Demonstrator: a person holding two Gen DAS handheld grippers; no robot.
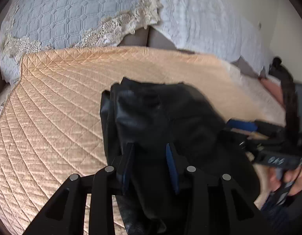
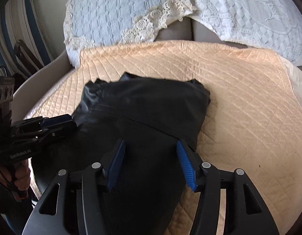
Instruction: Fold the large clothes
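A black leather-like garment [image 2: 143,107] lies bunched on the peach quilted cover [image 2: 239,98] and also shows in the left wrist view [image 1: 160,117]. My left gripper [image 1: 150,148] is over the garment's near part; its blue-padded jaws stand apart with black fabric between and around them. In the right wrist view the left gripper [image 2: 59,123] sits at the garment's left edge. My right gripper [image 2: 151,146] is open above the garment's near part, with nothing between the pads. It shows at the right of the left wrist view [image 1: 243,126], where its jaws are hard to read.
The peach cover [image 1: 53,117] lies on a sofa or bed. A pale blue quilted pillow with lace trim [image 2: 115,13] and a white lace-covered cushion [image 2: 249,13] stand at the back. A wall and striped fabric [image 2: 17,29] are on the left.
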